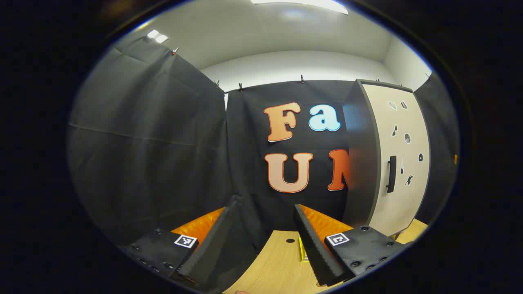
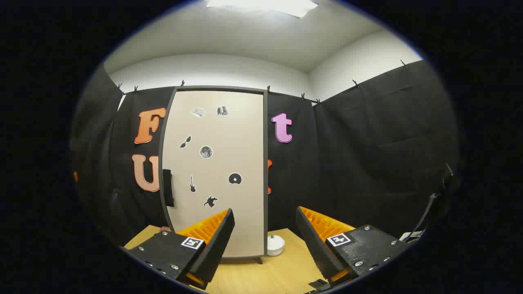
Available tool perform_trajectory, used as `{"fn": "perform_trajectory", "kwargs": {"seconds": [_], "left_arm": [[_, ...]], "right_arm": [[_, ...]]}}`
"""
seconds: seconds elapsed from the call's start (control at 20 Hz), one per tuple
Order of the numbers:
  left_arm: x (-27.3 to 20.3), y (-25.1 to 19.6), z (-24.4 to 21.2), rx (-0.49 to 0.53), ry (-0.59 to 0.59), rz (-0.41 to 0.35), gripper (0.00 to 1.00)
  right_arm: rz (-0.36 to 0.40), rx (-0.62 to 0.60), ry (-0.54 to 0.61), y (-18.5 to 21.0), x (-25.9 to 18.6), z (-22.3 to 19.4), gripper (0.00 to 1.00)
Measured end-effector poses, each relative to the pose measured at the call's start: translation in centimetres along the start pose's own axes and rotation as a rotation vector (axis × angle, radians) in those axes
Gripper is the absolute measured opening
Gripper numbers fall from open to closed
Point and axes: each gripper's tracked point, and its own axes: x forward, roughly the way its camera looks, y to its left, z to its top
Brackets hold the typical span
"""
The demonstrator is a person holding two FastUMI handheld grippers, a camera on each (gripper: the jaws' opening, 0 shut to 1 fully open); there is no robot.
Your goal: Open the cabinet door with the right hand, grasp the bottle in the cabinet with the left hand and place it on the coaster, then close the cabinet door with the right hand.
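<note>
Cabinet door [image 2: 216, 171]: beige, standing upright and closed, carrying small dark stickers.
Handle [image 2: 167, 188]: dark bar sitting at the door's left edge.

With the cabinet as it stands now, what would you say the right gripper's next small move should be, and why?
Probably ease the right gripper forward and to its left, toward the door handle. The cabinet door looks shut, the handle sits on its left edge, and the gripper is open, holds nothing and is short of the door.

I see black cloth [image 2: 367, 143] clipped along white walls [image 2: 212, 69], a bright ceiling light [image 2: 261, 6] overhead, and a pale wooden bench [image 2: 265, 273] below.
</note>
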Motion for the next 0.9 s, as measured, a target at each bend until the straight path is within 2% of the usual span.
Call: {"fn": "perform_trajectory", "kwargs": {"seconds": [0.4, 0.7, 0.9], "left_arm": [[-0.6, -0.4, 1.0, 0.003, -0.023, -0.008, 0.99], [-0.6, -0.1, 1.0, 0.012, -0.027, -0.001, 0.99], [-0.9, 0.6, 0.7, 0.009, -0.023, 0.011, 0.99]], "right_arm": [[-0.029, -0.031, 0.006, -0.7, -1.2, 0.0, 0.94], [-0.011, -0.026, 0.019, 0.5, -1.1, -0.5, 0.94], [0.029, -0.009, 0.017, 2.6, -0.5, -0.5, 0.94]]}}
